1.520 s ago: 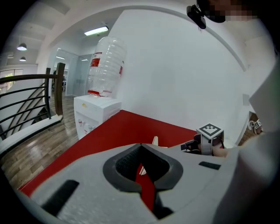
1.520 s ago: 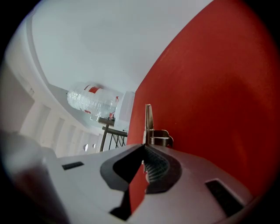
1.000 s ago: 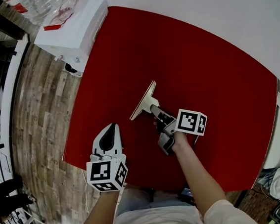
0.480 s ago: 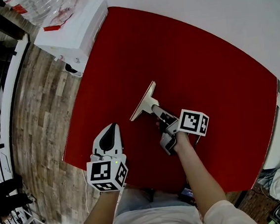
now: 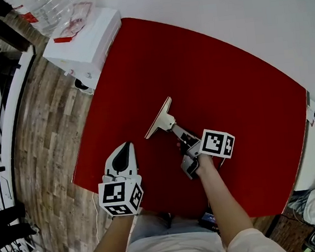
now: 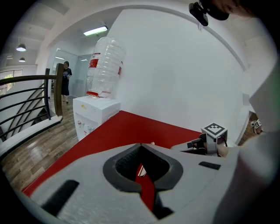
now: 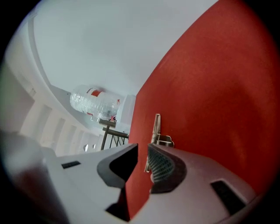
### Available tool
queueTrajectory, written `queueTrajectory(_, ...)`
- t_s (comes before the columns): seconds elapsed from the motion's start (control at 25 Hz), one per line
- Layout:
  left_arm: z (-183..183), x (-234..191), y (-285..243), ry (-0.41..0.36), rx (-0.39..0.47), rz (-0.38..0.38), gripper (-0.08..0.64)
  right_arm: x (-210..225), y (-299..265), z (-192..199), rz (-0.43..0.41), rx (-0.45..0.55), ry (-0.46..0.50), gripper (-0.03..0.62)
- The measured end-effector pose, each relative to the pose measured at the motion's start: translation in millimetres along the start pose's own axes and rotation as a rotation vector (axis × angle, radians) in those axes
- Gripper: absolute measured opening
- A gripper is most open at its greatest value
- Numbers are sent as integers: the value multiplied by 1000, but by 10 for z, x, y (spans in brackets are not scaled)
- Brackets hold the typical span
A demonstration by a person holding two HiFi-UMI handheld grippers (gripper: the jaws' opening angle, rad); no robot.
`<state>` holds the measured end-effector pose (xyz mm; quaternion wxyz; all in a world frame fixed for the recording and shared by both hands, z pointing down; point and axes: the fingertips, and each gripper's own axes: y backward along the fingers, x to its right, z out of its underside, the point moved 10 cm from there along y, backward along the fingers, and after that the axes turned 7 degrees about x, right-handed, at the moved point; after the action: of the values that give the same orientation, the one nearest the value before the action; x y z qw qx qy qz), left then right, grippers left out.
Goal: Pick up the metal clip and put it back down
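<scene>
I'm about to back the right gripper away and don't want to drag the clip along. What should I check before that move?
1. Metal clip resting on the red table: ok, it appears set down.
2. Right gripper jaws apart: ok, they have just opened.
3. Clip free of the right gripper's jaws: cannot tell. Its near end sits right at the jaw tips, close against one side.
4. Left gripper shut, empty and apart from the clip: ok.

Left claw (image 6: 141,148) jaws together, red table (image 6: 127,129) beyond, water dispenser (image 6: 94,114) with bottle (image 6: 106,65), railing (image 6: 26,94) at left
</scene>
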<state>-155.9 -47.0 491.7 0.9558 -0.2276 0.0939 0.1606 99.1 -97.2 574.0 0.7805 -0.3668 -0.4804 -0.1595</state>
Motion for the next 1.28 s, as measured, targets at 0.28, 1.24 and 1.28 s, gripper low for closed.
queueTrajectory(0.28,-196,147,227,-23,20,-1,6,-253,299,16,-4,26,63,8)
queueTrajectory(1.24,-501,800,1658,-48,115,53,6,-1972,2069,594,82,165,932,6)
queueTrajectory(1.28,-486,815,1687,-43,117,55,6,-1986,2105,637,85,171,943,6)
